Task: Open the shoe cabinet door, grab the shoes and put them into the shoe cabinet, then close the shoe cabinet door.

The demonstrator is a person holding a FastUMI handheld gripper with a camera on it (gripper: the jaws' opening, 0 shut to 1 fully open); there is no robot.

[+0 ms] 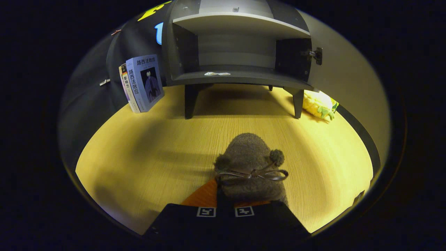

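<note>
Shoe (249, 164) pinched in hand-held gripper (225, 205); books (142, 83) beside open cabinet (237, 45).

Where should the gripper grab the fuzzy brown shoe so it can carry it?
By the heel edge nearest the gripper, coming from behind. The shoe points its rounded toe at the open cabinet, so the thin back rim fits between the fingers while the bow and pompoms stay free. The fingers look closed there already, though the contact is hidden.
</note>
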